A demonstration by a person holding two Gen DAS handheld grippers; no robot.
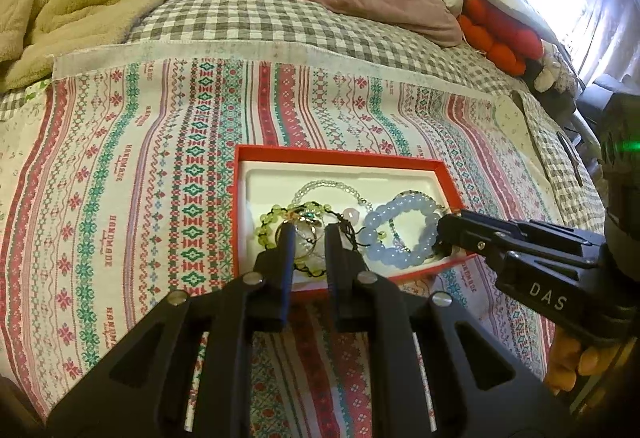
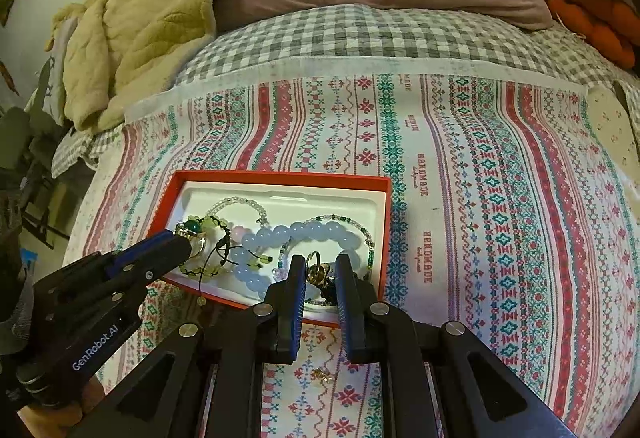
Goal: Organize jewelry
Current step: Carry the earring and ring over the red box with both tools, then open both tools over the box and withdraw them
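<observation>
The left tool (image 1: 307, 234) is nearly closed over a silver ring (image 1: 303, 231) at the left end of the red box (image 1: 320, 154). The right tool (image 2: 319, 270) is nearly closed around a gold ring (image 2: 316, 266) at the right end. I cannot tell if either one squeezes its ring. The blue bead bracelet (image 1: 400, 230) lies between them, inside the box on the bed.
</observation>
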